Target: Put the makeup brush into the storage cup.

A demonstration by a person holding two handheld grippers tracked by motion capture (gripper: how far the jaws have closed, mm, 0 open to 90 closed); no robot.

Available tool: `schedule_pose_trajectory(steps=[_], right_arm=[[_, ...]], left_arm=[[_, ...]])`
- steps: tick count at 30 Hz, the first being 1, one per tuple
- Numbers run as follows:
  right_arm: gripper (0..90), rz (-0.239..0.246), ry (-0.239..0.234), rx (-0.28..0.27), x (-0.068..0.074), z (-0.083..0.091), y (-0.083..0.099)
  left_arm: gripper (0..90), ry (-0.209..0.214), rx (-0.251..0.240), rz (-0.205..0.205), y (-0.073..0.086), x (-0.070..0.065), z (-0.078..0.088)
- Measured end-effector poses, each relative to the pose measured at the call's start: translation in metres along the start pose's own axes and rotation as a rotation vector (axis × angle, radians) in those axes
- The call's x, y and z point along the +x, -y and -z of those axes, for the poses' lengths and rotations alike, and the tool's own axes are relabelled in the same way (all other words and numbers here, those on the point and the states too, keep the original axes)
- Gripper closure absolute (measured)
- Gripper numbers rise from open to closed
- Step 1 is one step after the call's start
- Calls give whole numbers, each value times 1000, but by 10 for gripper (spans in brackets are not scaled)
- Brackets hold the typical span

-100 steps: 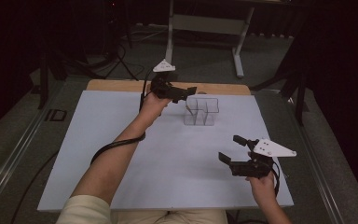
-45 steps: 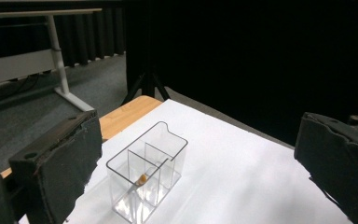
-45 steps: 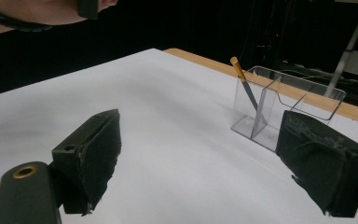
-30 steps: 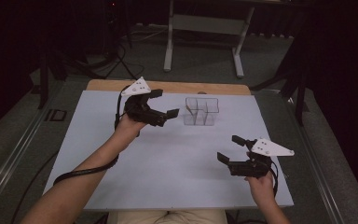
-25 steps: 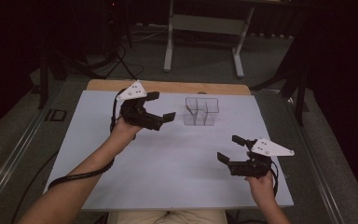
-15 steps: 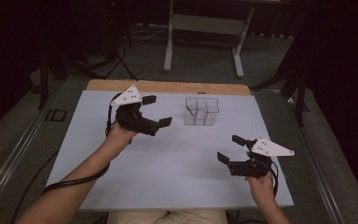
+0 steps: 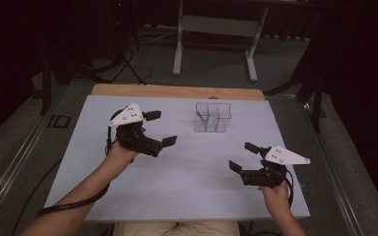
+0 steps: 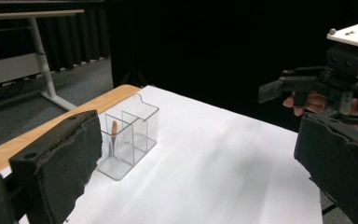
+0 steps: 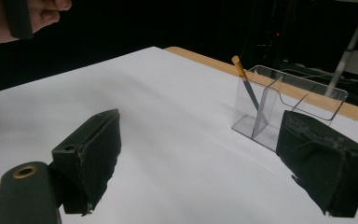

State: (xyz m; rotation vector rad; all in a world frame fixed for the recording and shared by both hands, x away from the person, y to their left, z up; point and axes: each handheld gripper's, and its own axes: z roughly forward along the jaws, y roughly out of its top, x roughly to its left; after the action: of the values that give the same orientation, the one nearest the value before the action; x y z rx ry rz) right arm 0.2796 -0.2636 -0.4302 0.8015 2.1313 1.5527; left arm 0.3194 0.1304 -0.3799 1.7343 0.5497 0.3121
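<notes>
A clear plastic organiser with several compartments (image 7: 212, 117) stands near the far edge of the white table (image 7: 187, 187). One compartment holds a slim pencil with an orange tip (image 9: 245, 83), leaning tip-up. The left gripper (image 7: 160, 129) and the right gripper (image 7: 243, 157) hover well apart, jaws wide and holding nothing

Left gripper (image 7: 160, 129), jaws spread and empty, has drawn back leftward from the clear organizer (image 7: 212, 117), now well apart.
</notes>
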Motion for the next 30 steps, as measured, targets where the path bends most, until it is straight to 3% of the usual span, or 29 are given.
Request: schedule_pose_trajectory(steps=[5,11,22,30], right_arm=[[139,1,-1,-1,0,0,0],[139,5,-1,2,0,0,0],[139,4,-2,2,1,-1,0],[139,3,-5,5,1,-2,0]], left_arm=[[17,10,-19,8,9,-3,6],[17,-6,-24,6,23,-7,14],[17,-28,-7,29,51,-8,30],[17,-40,-14,14,68,-10,41]])
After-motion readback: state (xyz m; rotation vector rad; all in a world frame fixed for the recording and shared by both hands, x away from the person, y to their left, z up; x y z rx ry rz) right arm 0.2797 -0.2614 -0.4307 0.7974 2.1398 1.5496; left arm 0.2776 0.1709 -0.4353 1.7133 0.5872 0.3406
